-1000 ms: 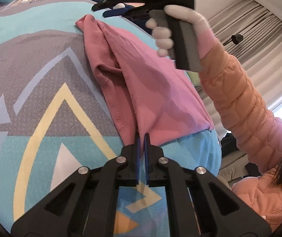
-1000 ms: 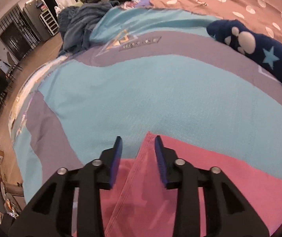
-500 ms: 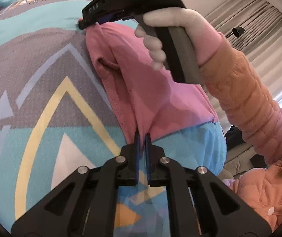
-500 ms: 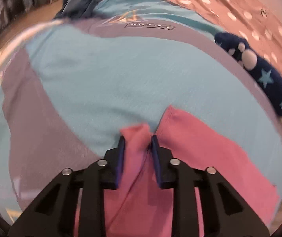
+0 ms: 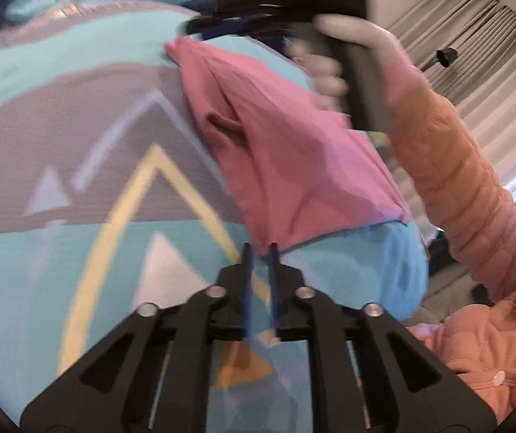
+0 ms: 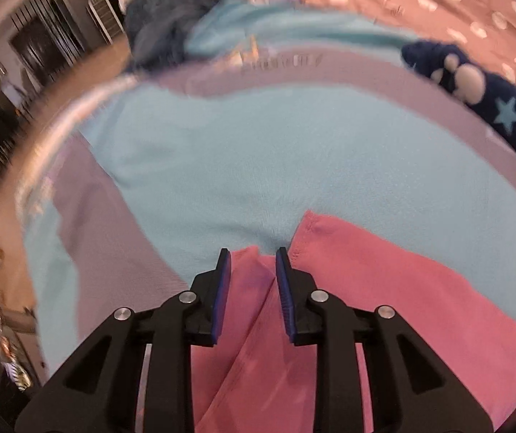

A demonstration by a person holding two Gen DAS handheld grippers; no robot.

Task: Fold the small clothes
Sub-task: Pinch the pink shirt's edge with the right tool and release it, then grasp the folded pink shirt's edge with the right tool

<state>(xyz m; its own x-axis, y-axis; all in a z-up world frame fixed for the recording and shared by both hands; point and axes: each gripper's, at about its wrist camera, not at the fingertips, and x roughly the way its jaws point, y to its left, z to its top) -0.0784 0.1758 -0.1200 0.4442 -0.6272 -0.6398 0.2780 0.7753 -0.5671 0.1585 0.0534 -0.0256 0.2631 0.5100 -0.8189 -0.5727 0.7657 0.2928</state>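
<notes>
A pink garment (image 5: 286,151) lies on a blue, grey and yellow patterned bedspread (image 5: 77,166). My left gripper (image 5: 259,252) is at the garment's near corner, its jaws a small gap apart with the hem at their tips; the frame is blurred. My right gripper (image 6: 252,256), seen in the left wrist view (image 5: 200,29) at the far corner, has its jaws apart around the pink garment (image 6: 366,288), with a raised fold of cloth between them.
A dark blue cloth with stars and paw prints (image 6: 474,86) lies at the right on a pink dotted sheet (image 6: 420,0). A pile of dark blue clothes (image 6: 164,29) sits at the far end. Curtains (image 5: 474,54) and the person's orange sleeve (image 5: 456,180) are to the right.
My right gripper closed on the far corner of the garment, then its jaws widened again. My left gripper's jaws opened slightly at the near corner. Both views are blurred by motion.
</notes>
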